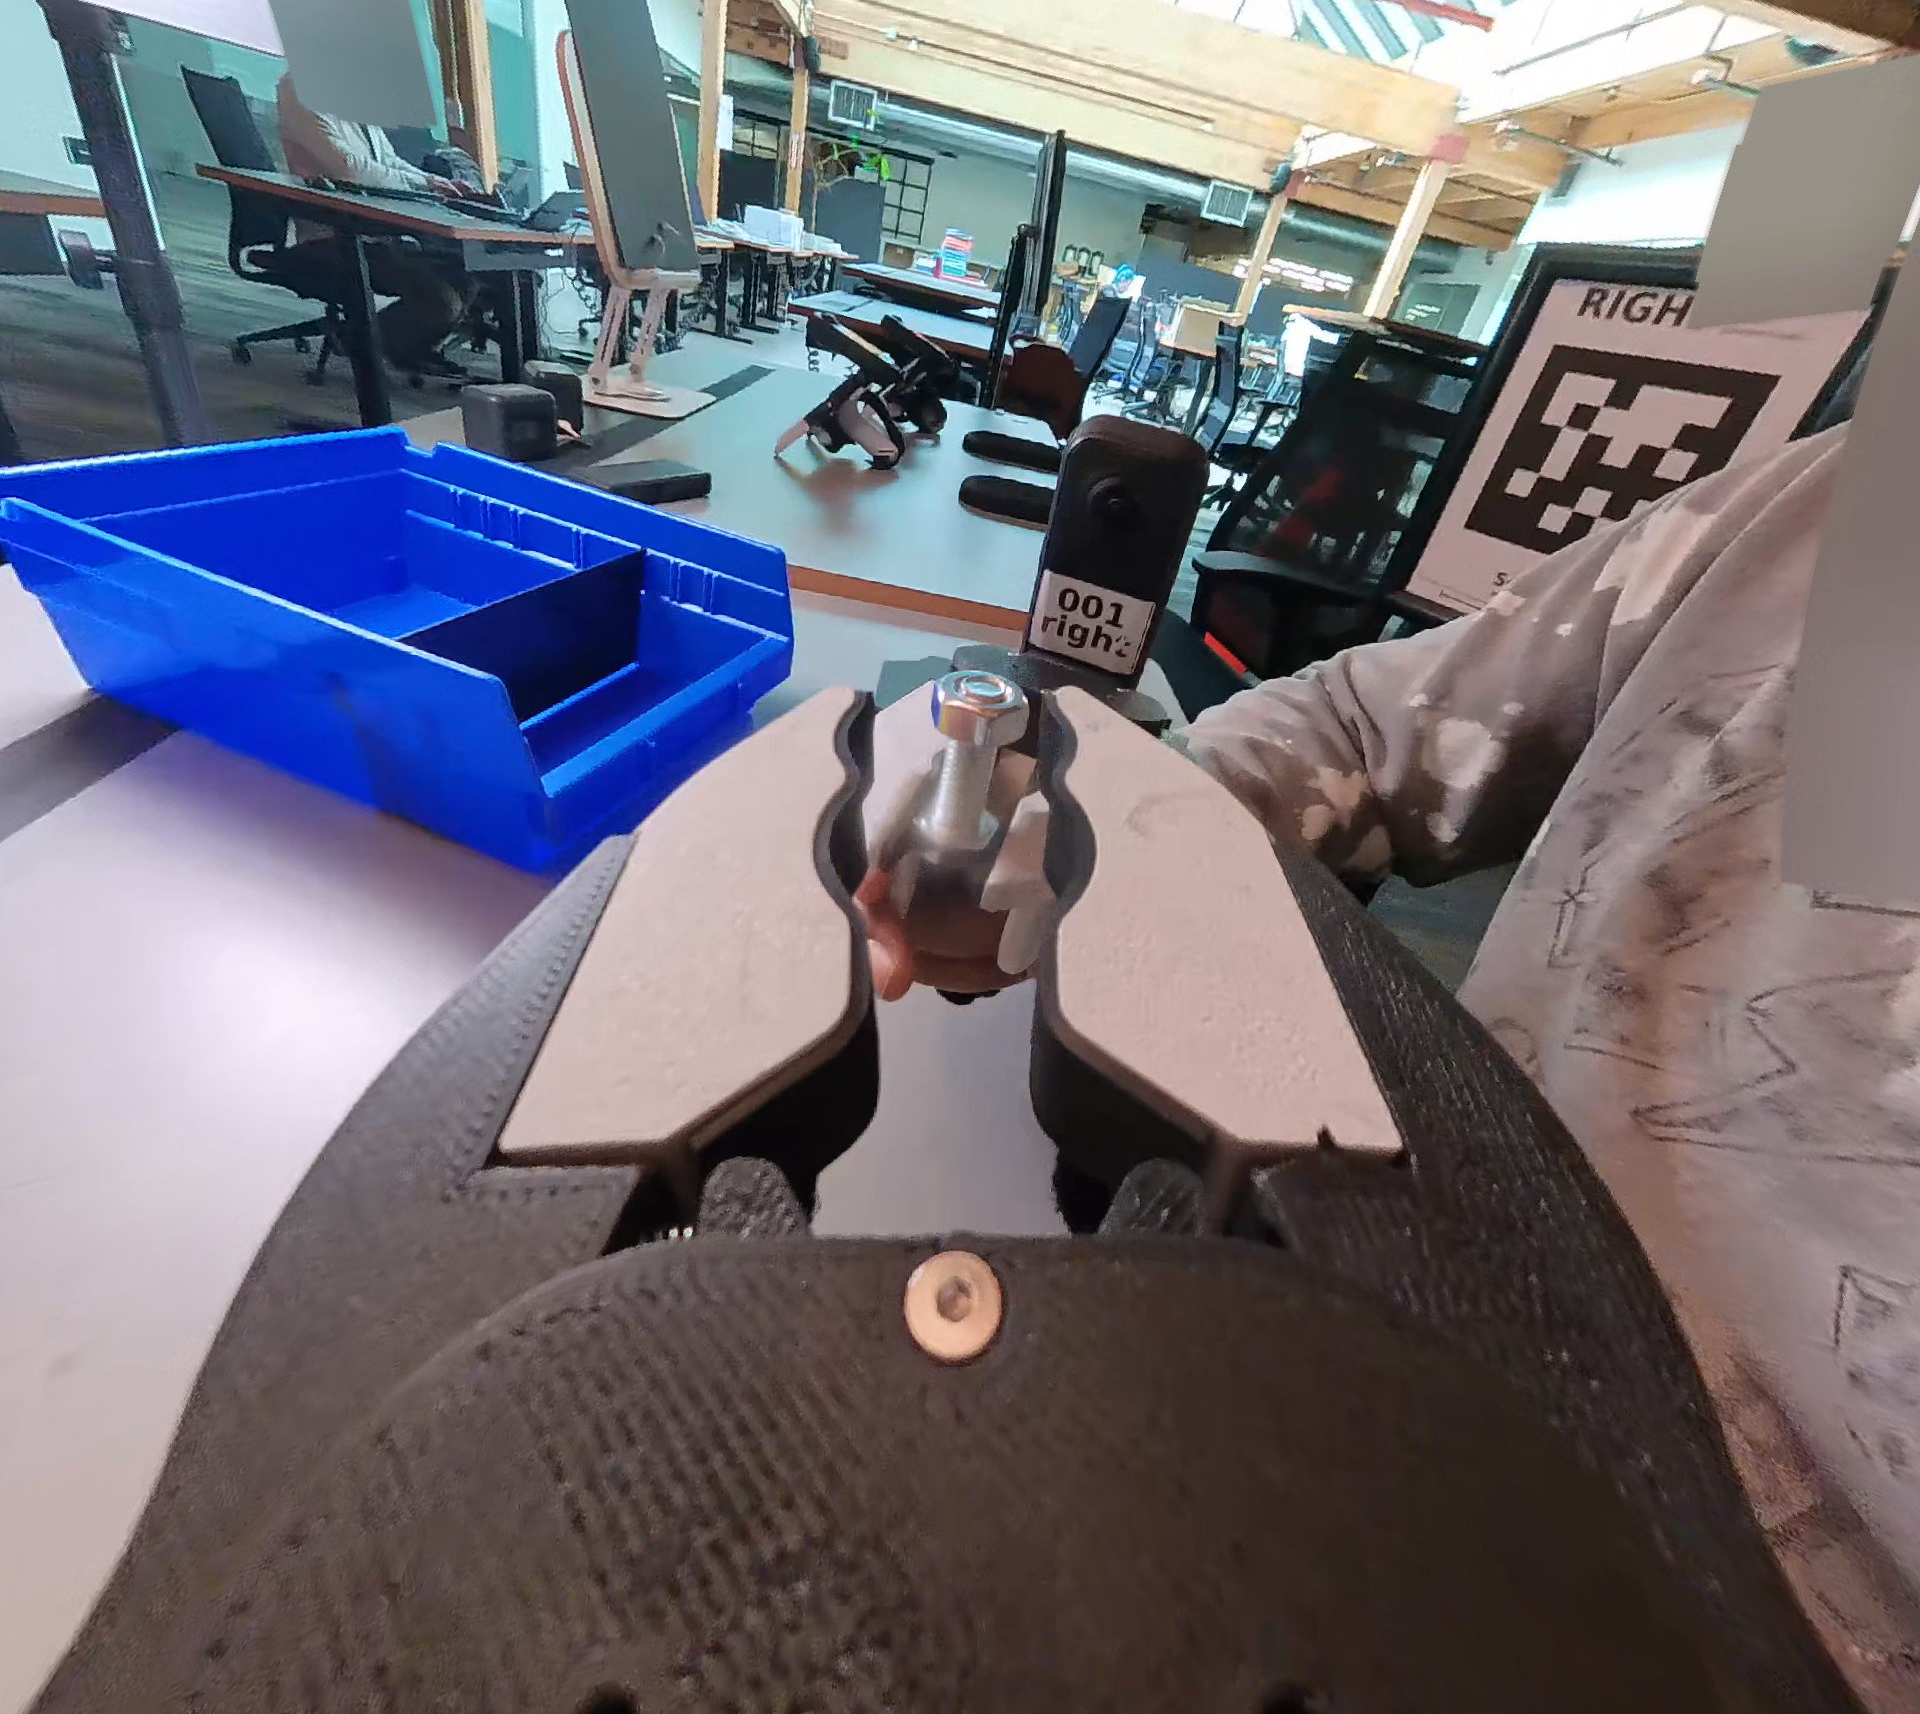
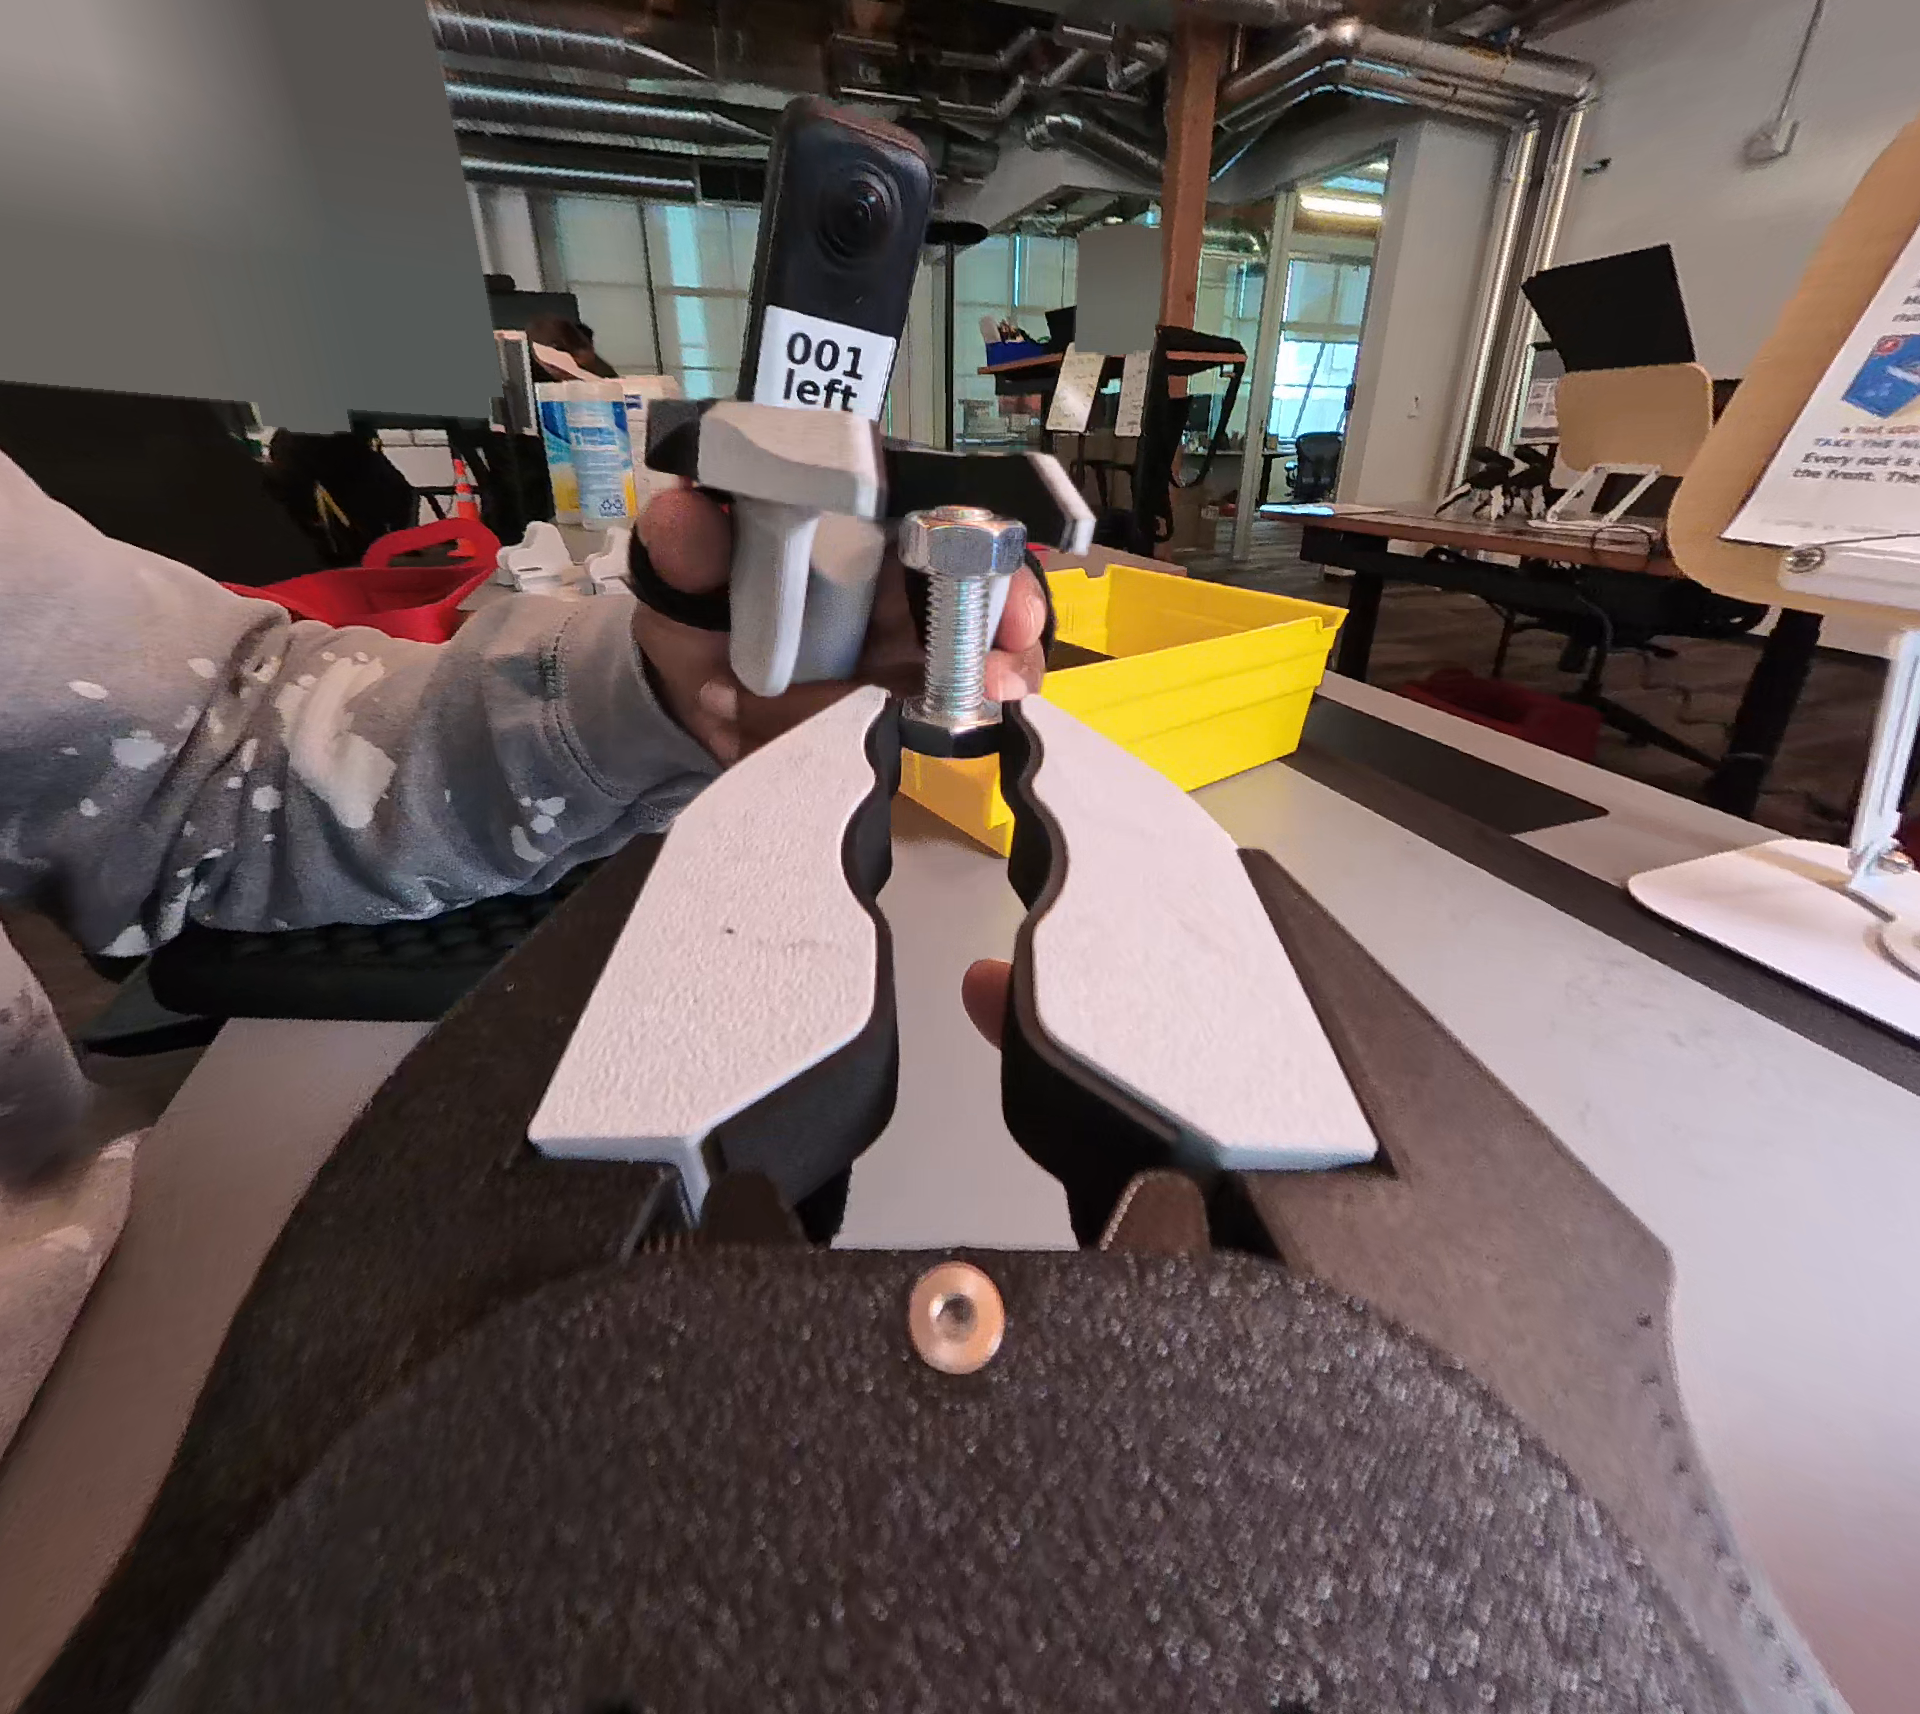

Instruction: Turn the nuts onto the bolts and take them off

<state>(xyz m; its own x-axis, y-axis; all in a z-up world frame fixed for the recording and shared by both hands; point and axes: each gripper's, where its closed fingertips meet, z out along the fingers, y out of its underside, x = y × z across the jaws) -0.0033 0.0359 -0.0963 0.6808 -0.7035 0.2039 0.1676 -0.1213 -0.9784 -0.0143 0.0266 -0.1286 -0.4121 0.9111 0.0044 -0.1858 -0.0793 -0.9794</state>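
Note:
A silver bolt point(image 2: 961, 636) stands upright above the grey table point(image 2: 1455, 989), with a hex nut point(image 2: 961, 540) threaded on near its top end. My right gripper point(image 2: 954, 714) is shut on the bolt's head at the bottom. In the left wrist view the nut point(image 1: 982, 706) sits between the tips of my left gripper point(image 1: 956, 708); it lies close to the right tip, and a small gap shows on the left side. The bolt shaft point(image 1: 961, 781) runs down from the nut. The left gripper's fingers point(image 2: 790, 469) also show in the right wrist view, on either side of the nut.
A blue divided bin point(image 1: 260, 677) sits on the table point(image 1: 208, 937) to the left. A yellow bin point(image 2: 1174, 688) sits behind the bolt. A stand with a printed sheet point(image 2: 1818, 417) is at the right. A marker board point(image 1: 1621, 438) and a person's speckled sleeve point(image 1: 1558, 781) are close by. The tips of both grippers are at nearly the same place.

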